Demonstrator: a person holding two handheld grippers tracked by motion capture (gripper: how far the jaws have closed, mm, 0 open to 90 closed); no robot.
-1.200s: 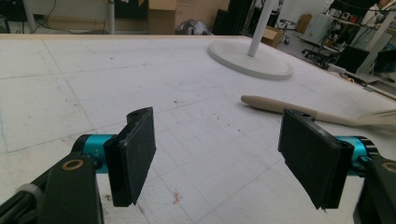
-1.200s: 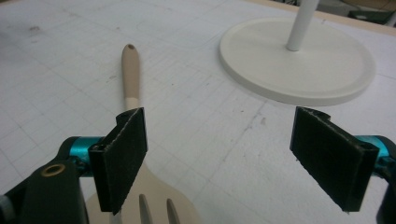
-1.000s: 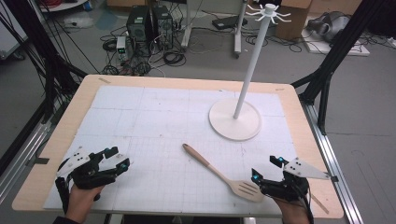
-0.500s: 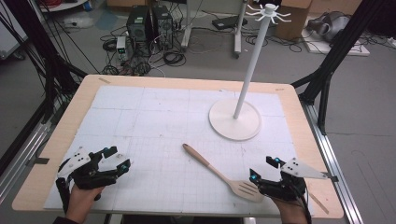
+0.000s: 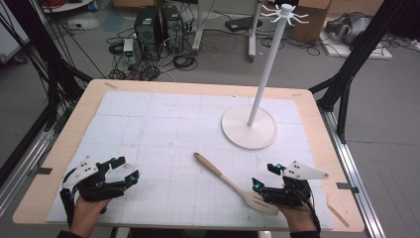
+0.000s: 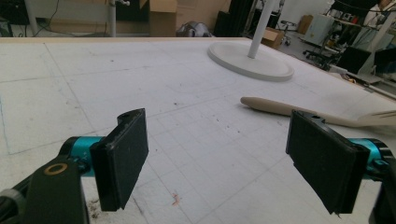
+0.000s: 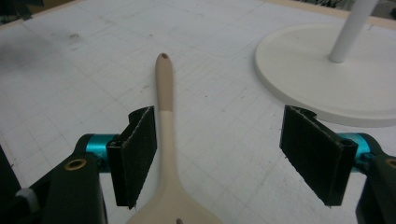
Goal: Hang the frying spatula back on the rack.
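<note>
A wooden slotted spatula (image 5: 233, 183) lies flat on the white gridded mat, handle toward the middle, blade at the front right. My right gripper (image 5: 266, 177) hovers at the blade end, open; in the right gripper view the spatula (image 7: 165, 116) runs up between the jaws, close to the left jaw, and nothing is held. My left gripper (image 5: 126, 171) rests at the front left, open and empty; its view shows the spatula handle (image 6: 280, 107) off to the right. A white hook stand (image 5: 249, 126) on a round base stands at the back right.
The mat (image 5: 163, 129) covers a wooden table (image 5: 81, 106) with metal rails along both sides. The stand's base (image 7: 322, 74) lies just beyond my right gripper. Computers, cables and boxes sit on the floor behind the table.
My right gripper has crept slightly left, nearer the spatula's blade. The left gripper and the spatula stay where they were.
</note>
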